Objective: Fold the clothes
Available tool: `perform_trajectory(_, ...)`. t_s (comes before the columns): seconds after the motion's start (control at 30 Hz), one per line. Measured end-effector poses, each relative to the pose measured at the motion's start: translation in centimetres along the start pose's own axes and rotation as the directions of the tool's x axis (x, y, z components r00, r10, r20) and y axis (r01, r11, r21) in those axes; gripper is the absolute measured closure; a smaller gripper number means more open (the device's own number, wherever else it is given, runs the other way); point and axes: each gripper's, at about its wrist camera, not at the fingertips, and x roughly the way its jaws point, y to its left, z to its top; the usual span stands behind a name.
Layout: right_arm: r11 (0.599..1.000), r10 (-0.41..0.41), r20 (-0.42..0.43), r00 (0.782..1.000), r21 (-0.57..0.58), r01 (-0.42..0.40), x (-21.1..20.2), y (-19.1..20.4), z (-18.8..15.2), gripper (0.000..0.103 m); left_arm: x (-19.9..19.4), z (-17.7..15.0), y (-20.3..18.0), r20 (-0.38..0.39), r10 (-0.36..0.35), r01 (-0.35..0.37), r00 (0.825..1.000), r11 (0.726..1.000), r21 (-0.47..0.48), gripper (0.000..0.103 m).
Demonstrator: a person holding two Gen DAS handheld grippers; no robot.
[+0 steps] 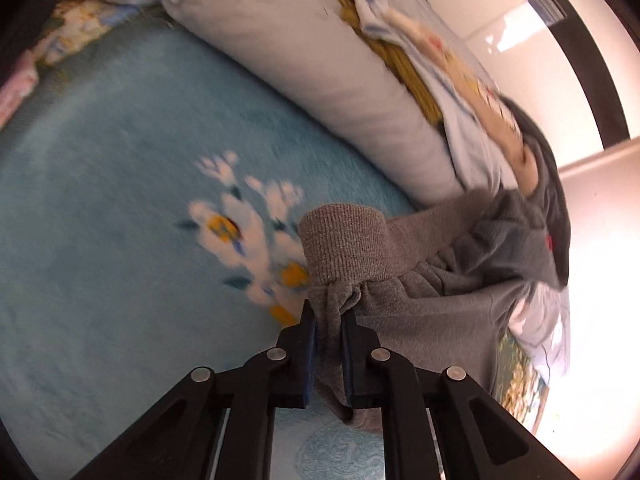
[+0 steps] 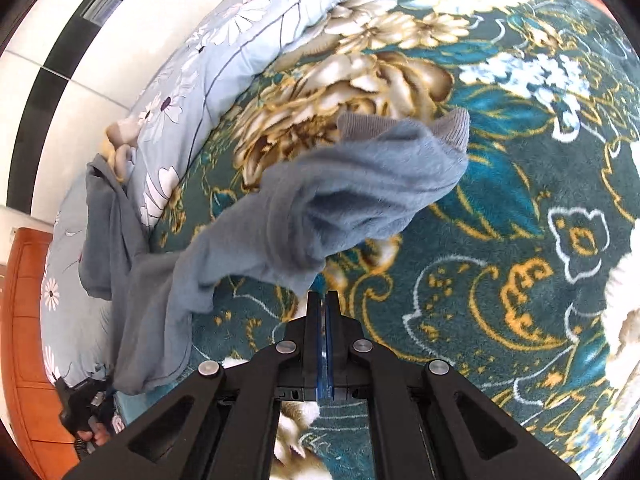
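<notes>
Grey sweater (image 1: 420, 320): soft fleecy knit with a ribbed cuff (image 1: 340, 244). Left claw (image 1: 329, 320) pinches bunched fabric just behind the cuff. Right claw (image 2: 322, 300) is clamped tight, sweater (image 2: 340, 200) fabric draping from its tip. Beneath: plush floral blanket (image 2: 500, 240), teal and gold.

Two wrist cameras, angled steeply down at the bed.
Each looks close along its gripper; both share the grey garment (image 1: 432, 312) and the pillow (image 2: 240, 40).
</notes>
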Motion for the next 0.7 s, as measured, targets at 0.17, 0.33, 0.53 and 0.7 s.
perform_trajectory(0.17,0.999,0.051,0.000,0.999,-0.018,-0.051,0.0,0.2,-0.2,0.102,-5.9,1.6,3.9,0.097,0.069,-0.068,0.993,0.998,-0.018,0.092)
perform_trajectory(0.33,0.995,0.082,-0.016,0.996,-0.062,-0.083,0.2,1.2,-1.2,0.102,-11.2,1.7,10.7,0.135,0.145,-0.137,0.980,0.988,-0.071,0.092)
perform_trajectory(0.53,0.986,0.119,-0.024,0.993,-0.114,-0.121,0.6,3.0,-1.8,0.102,-13.9,0.8,18.3,0.103,0.169,-0.149,0.980,0.972,-0.181,0.092)
perform_trajectory(0.7,0.981,0.145,-0.067,0.987,-0.123,-0.152,2.9,6.2,-1.4,0.067,-13.3,0.3,20.4,0.055,0.121,-0.107,0.991,0.971,-0.216,0.091)
